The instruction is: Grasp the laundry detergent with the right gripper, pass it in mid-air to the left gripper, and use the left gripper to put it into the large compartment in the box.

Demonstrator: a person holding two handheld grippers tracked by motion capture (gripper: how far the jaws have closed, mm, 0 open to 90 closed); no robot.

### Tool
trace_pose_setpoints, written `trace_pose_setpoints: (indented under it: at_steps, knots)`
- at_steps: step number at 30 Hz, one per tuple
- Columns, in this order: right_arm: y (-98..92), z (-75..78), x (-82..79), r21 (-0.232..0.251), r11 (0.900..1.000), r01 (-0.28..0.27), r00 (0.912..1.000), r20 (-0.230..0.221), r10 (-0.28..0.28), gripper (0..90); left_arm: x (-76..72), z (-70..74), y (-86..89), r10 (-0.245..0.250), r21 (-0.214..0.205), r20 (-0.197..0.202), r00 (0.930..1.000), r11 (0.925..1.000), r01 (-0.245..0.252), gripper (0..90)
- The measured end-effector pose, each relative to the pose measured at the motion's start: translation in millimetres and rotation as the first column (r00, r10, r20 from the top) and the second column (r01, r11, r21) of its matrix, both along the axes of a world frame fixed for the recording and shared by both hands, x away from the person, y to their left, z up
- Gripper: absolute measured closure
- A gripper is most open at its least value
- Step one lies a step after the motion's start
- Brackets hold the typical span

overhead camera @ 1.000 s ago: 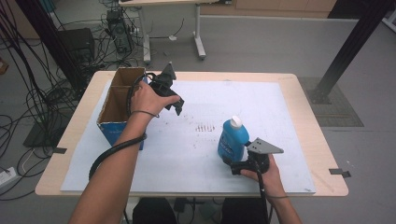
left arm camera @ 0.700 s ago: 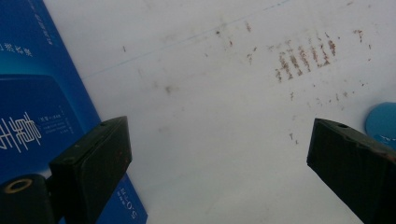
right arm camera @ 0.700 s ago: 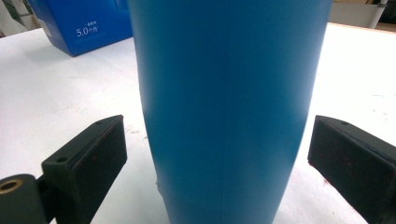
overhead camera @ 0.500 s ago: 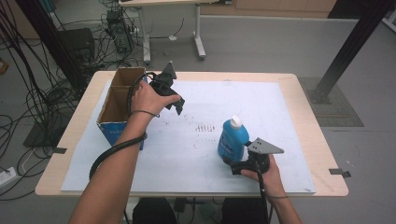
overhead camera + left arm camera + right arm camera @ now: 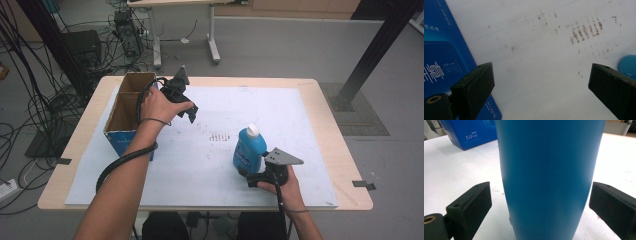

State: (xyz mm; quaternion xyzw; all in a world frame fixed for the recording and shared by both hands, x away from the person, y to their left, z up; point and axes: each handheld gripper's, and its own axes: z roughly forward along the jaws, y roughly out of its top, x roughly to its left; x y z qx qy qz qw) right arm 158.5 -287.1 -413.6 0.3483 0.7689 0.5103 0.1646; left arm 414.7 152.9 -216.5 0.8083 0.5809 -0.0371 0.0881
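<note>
The blue bottle (image 5: 248, 148) stands upright between the parted jaws of the right gripper (image 5: 541, 205), neither jaw touching it. The left gripper (image 5: 541, 87) hangs with jaws wide apart over the white sheet (image 5: 536, 62), the blue box (image 5: 441, 55) just beside its left jaw.

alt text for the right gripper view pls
An upright blue bottle stands on the white table cover between the right gripper's open black jaws, with a gap on each side. A blue box sits behind at upper left.
</note>
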Motion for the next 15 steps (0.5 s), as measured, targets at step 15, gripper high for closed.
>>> trace_pose_setpoints:
  at_steps: [15]
  knots:
    - [1.2,1.1,-0.5,0.002,1.0000,-0.002,1.0000,0.002,0.002,4.2,-0.4,1.5,-1.0,-0.001,-0.001,0.003,1.0000,1.0000,0.001,7.0]
